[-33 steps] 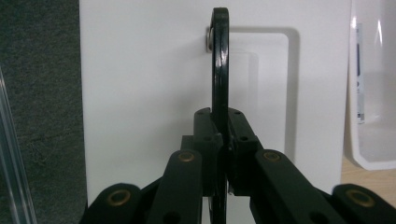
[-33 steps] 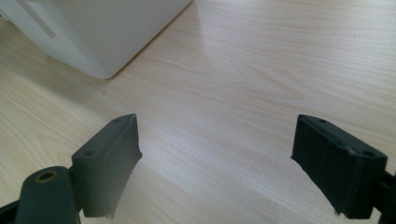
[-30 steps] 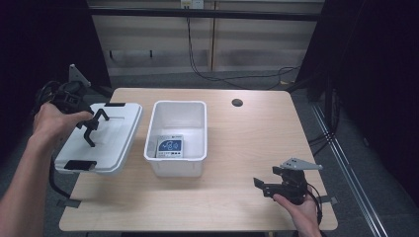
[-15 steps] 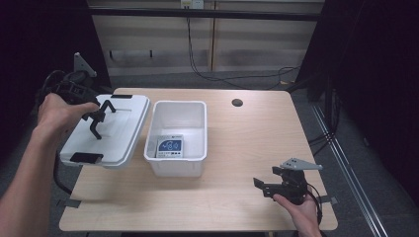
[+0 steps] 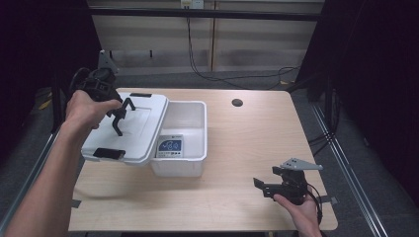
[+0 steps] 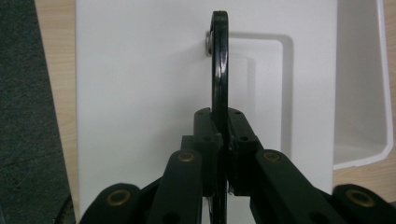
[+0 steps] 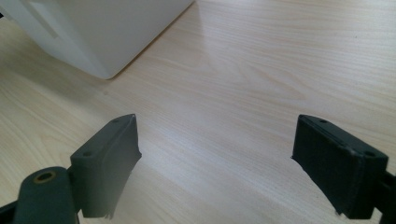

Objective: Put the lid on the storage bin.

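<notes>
1. The step in hand looks like putting the lid (image 5: 129, 129) on the white box (image 5: 184, 132). The left gripper (image 5: 120, 114) is clamped on the lid's black handle (image 6: 218, 60), jaws pinched tight on either side of it, and carries the lid off the table at the box's left edge, tilted.

2. From the high view, the lid's right edge overlaps the box's left rim, while its left part hangs over the table (image 5: 237, 148), casting a shadow on the wood. Whether lid and rim touch I cannot tell.

3. In the left gripper view the handle stands upright from a shallow recess in the lid, and the box's open corner shows at the right (image 6: 369, 93).

4. The right gripper (image 5: 264, 186) rests near the front right corner of the table, well apart from the box, jaws wide open with nothing between them. Its own view shows bare wood and a corner of the box (image 7: 93, 32).

5. Next, I would judge, the lid has to travel farther right until it is centred over the box, then level out and come down so all four edges meet the rim. The black clips (image 5: 108, 153) on the lid's ends would need to line up with the box's short sides.

6. The box is open and holds one flat item on its floor: a small card or packet (image 5: 171, 146) with a blue and white printed face, lying towards the near wall. Nothing else in it.
</notes>
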